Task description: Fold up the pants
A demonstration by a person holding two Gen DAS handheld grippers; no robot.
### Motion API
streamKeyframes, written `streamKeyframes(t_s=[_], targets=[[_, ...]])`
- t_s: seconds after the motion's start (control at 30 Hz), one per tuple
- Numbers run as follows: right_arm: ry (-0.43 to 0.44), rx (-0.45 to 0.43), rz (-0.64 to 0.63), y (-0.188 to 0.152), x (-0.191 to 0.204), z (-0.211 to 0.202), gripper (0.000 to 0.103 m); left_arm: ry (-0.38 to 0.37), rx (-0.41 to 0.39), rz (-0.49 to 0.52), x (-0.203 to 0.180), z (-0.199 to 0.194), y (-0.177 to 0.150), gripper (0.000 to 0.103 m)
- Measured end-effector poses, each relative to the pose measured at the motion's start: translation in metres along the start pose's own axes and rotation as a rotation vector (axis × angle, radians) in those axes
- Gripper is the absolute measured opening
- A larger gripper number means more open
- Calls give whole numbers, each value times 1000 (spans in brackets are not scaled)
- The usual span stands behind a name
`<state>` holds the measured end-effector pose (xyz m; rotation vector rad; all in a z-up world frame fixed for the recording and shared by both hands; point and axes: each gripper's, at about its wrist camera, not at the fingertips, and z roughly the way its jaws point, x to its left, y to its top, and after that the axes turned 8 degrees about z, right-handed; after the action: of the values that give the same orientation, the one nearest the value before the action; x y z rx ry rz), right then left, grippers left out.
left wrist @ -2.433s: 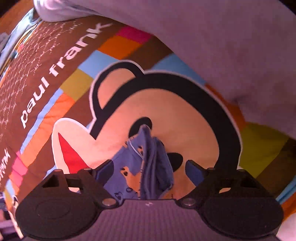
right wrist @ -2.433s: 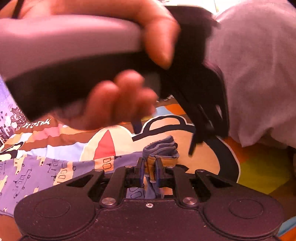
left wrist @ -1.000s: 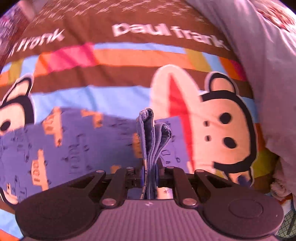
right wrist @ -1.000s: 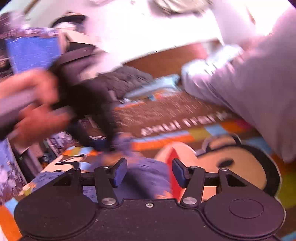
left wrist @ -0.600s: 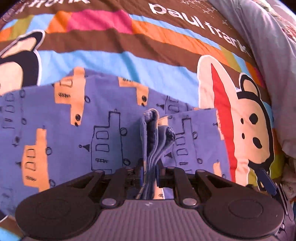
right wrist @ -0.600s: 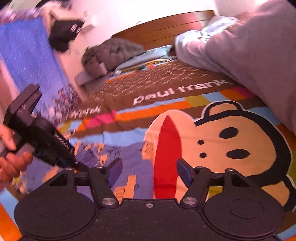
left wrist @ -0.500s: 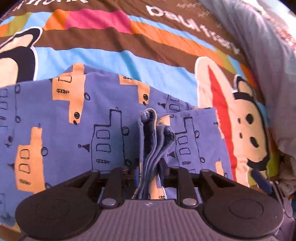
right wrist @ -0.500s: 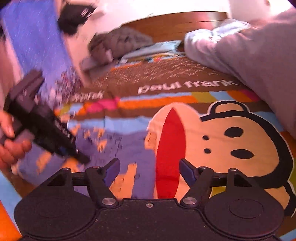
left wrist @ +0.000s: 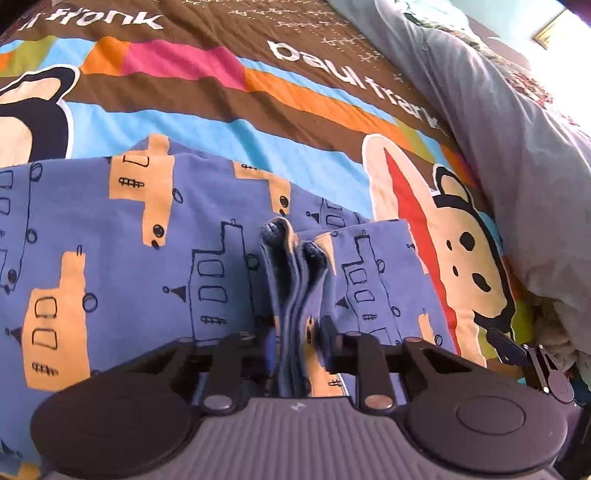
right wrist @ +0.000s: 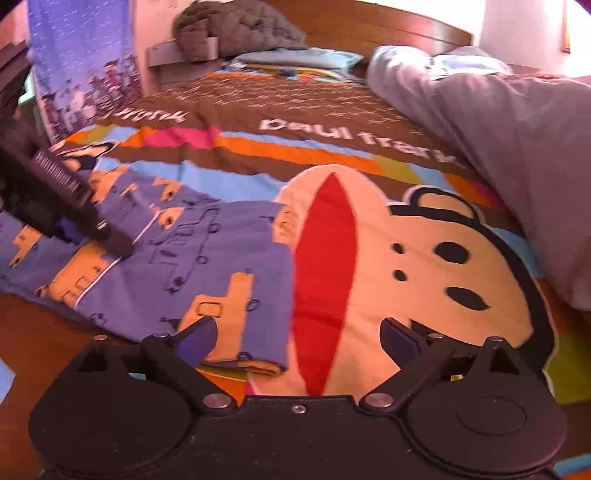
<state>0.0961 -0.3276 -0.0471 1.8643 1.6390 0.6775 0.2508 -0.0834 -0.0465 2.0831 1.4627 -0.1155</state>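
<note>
The pants [left wrist: 110, 236] are blue with orange building prints and lie spread on the bedspread [left wrist: 207, 122], which is striped and printed with monkey faces and the words "paul frank". In the left wrist view they fill the area ahead and to the left of the left gripper [left wrist: 295, 332]. A bunched stack of fabric edges stands up between the fingers [left wrist: 330, 334] of that gripper. The jaws are parted a little, with a narrow gap showing on each side of the stack, so I cannot tell whether the pads press on the cloth or only flank it. To the right of this gripper the pants end at a straight folded edge, and beyond it lies the monkey face [left wrist: 461, 258] with a red mouth. Farther right a grey duvet [left wrist: 517, 129] is heaped along the bed edge.

In the right wrist view the left gripper [right wrist: 118, 245] comes in from the far left, its tip down on the pants [right wrist: 192, 258]. The cloth lies ahead and to the left of the right gripper [right wrist: 295, 332], and its folded corner reaches the left finger. The right gripper has its 2 fingers spread wide and holds nothing. Between and past them is the monkey face [right wrist: 424, 266]. The grey duvet [right wrist: 498, 122] lies to the right, with a wooden headboard [right wrist: 369, 26] far ahead.
</note>
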Motion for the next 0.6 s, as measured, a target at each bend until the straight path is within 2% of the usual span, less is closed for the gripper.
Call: streamKeyframes(t_s=[0.07,0.2,0.33,0.47,0.53,0.6], targets=[[-29,-18,13,-1,-2,-3,95,-42,-1,-36,7,0,0,12],[-64,-91,-4,-2,2,-16,94,-80,-16,-86,17,-11,-3,11],[-33,-141,47,4,9,-33,94,-28,-13,-32,25,-32,-8,11],[-23,-168,71,5,36,-43,94,21,-37,31,49,-50,-17,12],[-25,-155,39,1,55,-39,94,-27,-36,-6,70,-49,-25,17],[-65,-108,-62,-5,76,-26,94,-71,-28,-51,83,-49,-27,20]])
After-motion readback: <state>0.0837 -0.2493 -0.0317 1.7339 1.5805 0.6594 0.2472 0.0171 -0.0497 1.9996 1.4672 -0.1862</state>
